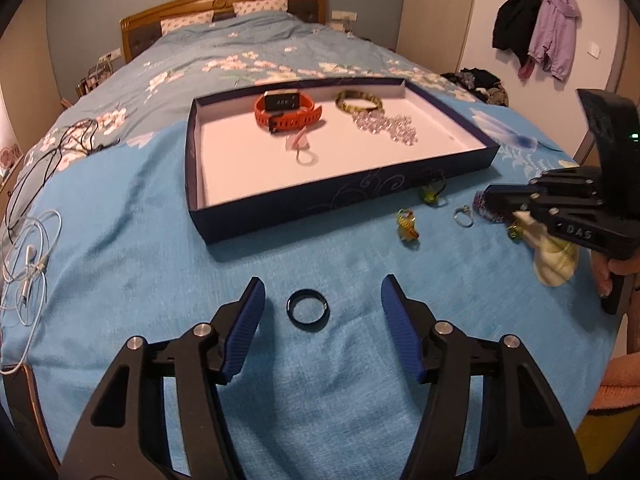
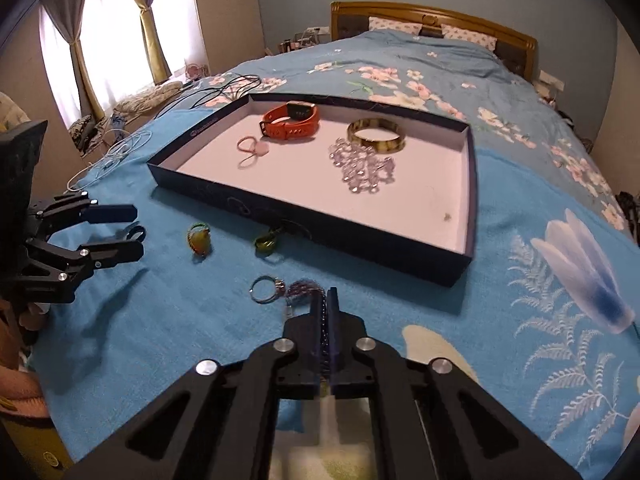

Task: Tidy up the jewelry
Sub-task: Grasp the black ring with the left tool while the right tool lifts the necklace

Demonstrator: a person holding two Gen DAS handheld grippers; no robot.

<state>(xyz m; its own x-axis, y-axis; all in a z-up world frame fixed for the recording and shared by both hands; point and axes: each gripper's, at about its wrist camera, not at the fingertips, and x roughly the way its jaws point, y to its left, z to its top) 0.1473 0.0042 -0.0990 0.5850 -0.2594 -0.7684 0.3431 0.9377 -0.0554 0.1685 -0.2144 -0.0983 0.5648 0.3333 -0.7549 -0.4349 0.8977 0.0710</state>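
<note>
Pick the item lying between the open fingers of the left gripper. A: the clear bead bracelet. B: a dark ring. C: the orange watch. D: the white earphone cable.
B: the dark ring lies on the blue blanket between the spread fingers of the left gripper, outside the tray.

one tray (image 1: pixel 344 208), one watch (image 1: pixel 286 110), five rings (image 1: pixel 308 307)
</note>
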